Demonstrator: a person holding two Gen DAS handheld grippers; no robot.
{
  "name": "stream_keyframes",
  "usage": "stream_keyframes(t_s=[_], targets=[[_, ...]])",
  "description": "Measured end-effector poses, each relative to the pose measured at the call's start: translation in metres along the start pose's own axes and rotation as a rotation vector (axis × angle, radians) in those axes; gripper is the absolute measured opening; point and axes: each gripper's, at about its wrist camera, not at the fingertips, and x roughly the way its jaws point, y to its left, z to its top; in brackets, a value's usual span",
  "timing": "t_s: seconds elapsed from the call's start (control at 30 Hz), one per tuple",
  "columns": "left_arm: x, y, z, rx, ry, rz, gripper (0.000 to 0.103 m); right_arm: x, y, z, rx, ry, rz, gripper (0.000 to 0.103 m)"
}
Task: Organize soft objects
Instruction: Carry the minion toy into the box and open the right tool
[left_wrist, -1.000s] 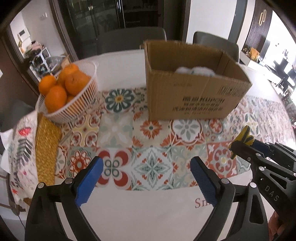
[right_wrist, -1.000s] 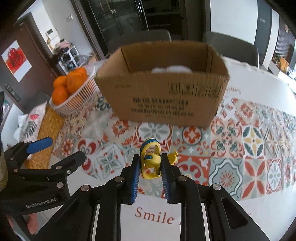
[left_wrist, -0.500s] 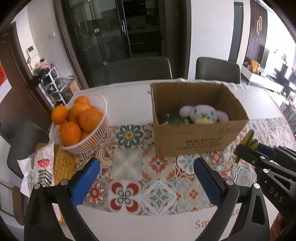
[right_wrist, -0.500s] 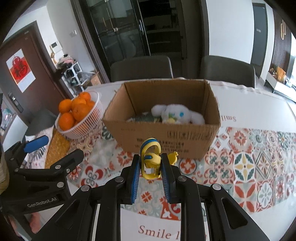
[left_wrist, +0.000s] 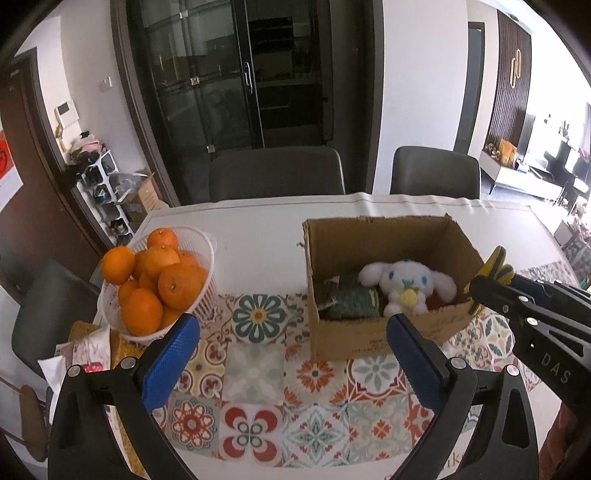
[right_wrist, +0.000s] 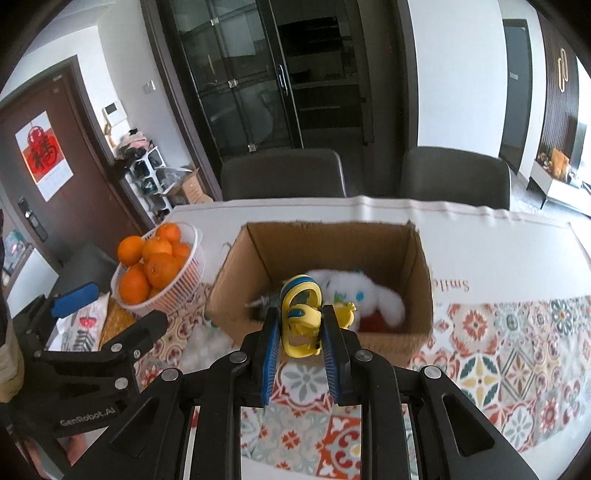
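An open cardboard box stands on the patterned tablecloth. Inside lie a white plush rabbit and a dark green soft item. My right gripper is shut on a small yellow and blue toy, held in the air just in front of the box's near wall. In the left wrist view that toy shows at the right, by the box's right wall. My left gripper hangs open and empty above the cloth, left of the box.
A white basket of oranges stands left of the box. A floral cloth and a yellow mat lie at the table's left edge. Two grey chairs stand behind the table.
Both grippers have risen and tilted, so the box's inside with the white rabbit came into view. The yellow toy stays gripped; the left jaws stay apart.
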Motion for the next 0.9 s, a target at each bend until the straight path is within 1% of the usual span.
stream_keyframes(t_s=[0.17, 0.43, 0.47, 0.5, 0.67, 0.73, 0.77, 0.9], targets=[[0.010, 0.003, 0.011, 0.008, -0.005, 0.014, 0.103, 0.017, -0.002, 0.015, -0.007, 0.011, 0.007, 0.024], [0.031, 0.009, 0.022, 0.012, -0.002, 0.038, 0.103, 0.046, -0.002, 0.029, -0.014, 0.044, 0.011, 0.024], [0.034, 0.010, 0.024, 0.010, 0.000, 0.038, 0.103, 0.049, -0.003, 0.030, -0.012, 0.049, 0.011, 0.027], [0.036, 0.010, 0.025, 0.009, 0.001, 0.037, 0.103, 0.052, -0.003, 0.031, -0.006, 0.052, 0.013, 0.028], [0.042, 0.010, 0.028, 0.014, 0.001, 0.040, 0.103, 0.060, -0.006, 0.033, -0.001, 0.069, -0.010, 0.029], [0.042, 0.010, 0.029, 0.016, -0.001, 0.042, 0.103, 0.061, -0.006, 0.035, 0.001, 0.065, -0.018, 0.033], [0.041, 0.010, 0.029, 0.017, -0.004, 0.046, 0.103, 0.062, -0.007, 0.036, 0.004, 0.066, -0.024, 0.037], [0.032, 0.009, 0.027, 0.021, -0.020, 0.047, 0.103, 0.057, -0.007, 0.034, 0.013, 0.066, -0.042, 0.038]])
